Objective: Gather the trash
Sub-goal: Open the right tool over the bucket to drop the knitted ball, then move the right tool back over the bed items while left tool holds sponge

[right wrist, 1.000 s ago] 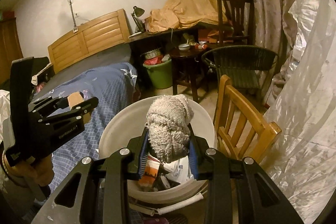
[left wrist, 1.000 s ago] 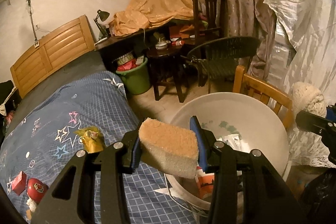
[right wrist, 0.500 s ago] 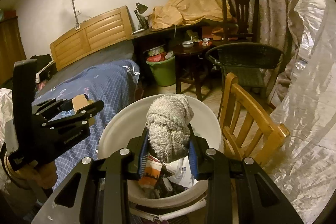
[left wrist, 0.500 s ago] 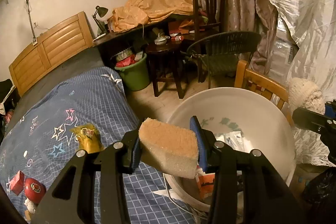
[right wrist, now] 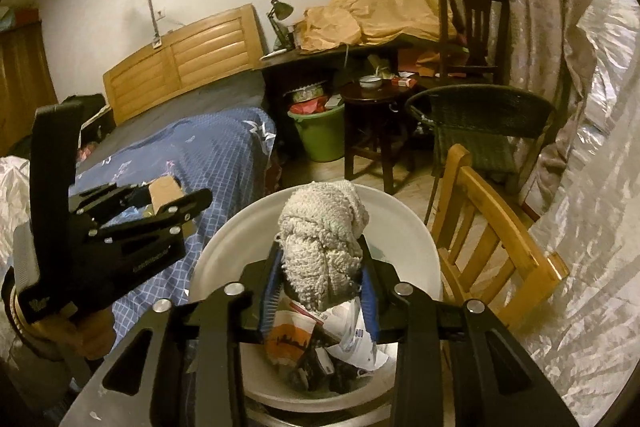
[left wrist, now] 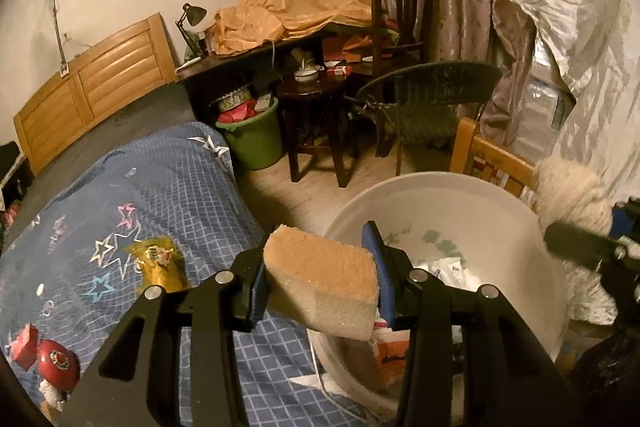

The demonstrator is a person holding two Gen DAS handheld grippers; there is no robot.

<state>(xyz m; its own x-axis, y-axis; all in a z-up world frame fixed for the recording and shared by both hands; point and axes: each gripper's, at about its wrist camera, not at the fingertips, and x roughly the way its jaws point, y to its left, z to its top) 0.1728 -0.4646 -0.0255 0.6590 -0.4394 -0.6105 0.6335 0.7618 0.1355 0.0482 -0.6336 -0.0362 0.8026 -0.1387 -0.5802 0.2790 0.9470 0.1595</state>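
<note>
Drop-off step. Right gripper (right wrist: 322,277) sits over the white bin (right wrist: 416,227); its jaws are opening with the knitted rag (right wrist: 324,239) between them, left pad already clear, right side hard to tell, so the rag looks about to fall. Left gripper (left wrist: 320,285) is clamped on the sponge (left wrist: 324,277), jaws opening slightly, hovering at the bin's rim by the bed's foot edge. Next: let the rag drop, swing the sponge over the bin, release. Gold wrapper (left wrist: 158,261) is left on the bed (left wrist: 168,187).
</note>
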